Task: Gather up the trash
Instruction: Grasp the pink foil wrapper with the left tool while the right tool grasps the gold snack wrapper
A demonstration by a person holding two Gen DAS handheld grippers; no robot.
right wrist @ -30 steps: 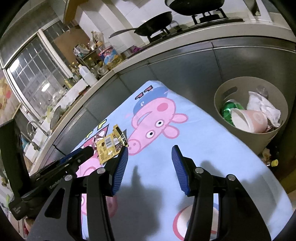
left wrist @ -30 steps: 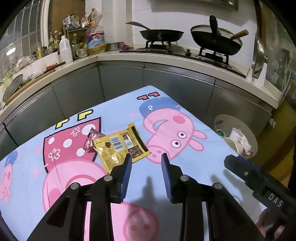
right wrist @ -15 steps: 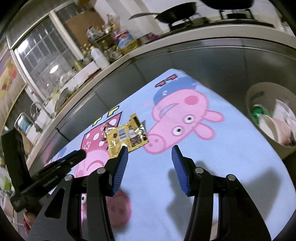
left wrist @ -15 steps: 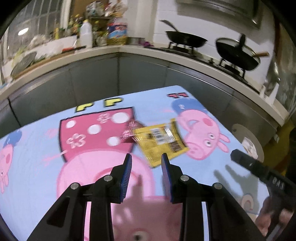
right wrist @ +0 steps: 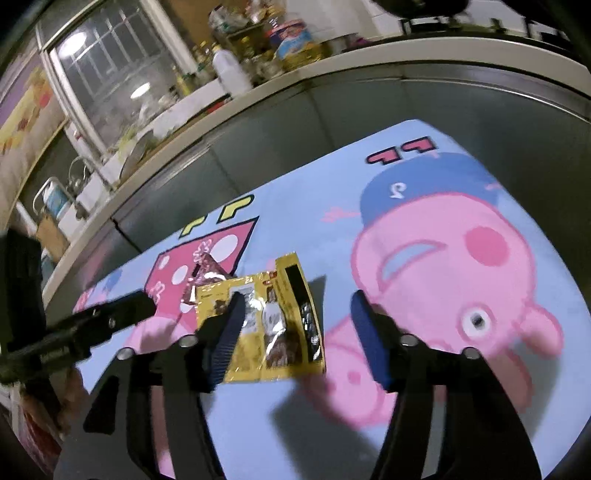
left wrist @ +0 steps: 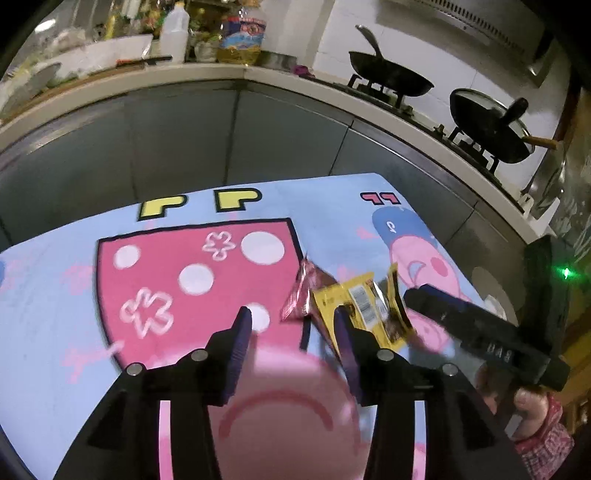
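A yellow snack wrapper (left wrist: 365, 306) lies flat on the cartoon-print cloth (left wrist: 184, 280), with a crumpled pink foil wrapper (left wrist: 304, 295) touching its left edge. My left gripper (left wrist: 293, 325) is open and empty, its gap just below the pink wrapper. In the right wrist view the yellow wrapper (right wrist: 280, 325) sits just ahead of my open, empty right gripper (right wrist: 297, 317), whose left finger overlaps it; the pink wrapper (right wrist: 205, 277) lies beyond. The right gripper's body (left wrist: 480, 332) shows at the right of the left wrist view.
A waste bin (left wrist: 491, 291) stands off the cloth's right edge, mostly hidden by the right gripper. A grey cabinet front (left wrist: 236, 136) and a counter with pans (left wrist: 391, 79) and bottles (left wrist: 173, 31) curve behind the cloth.
Both grippers have swung left and come down closer to the two wrappers. The bin has left the right wrist view. The left gripper's jaws have opened wider.
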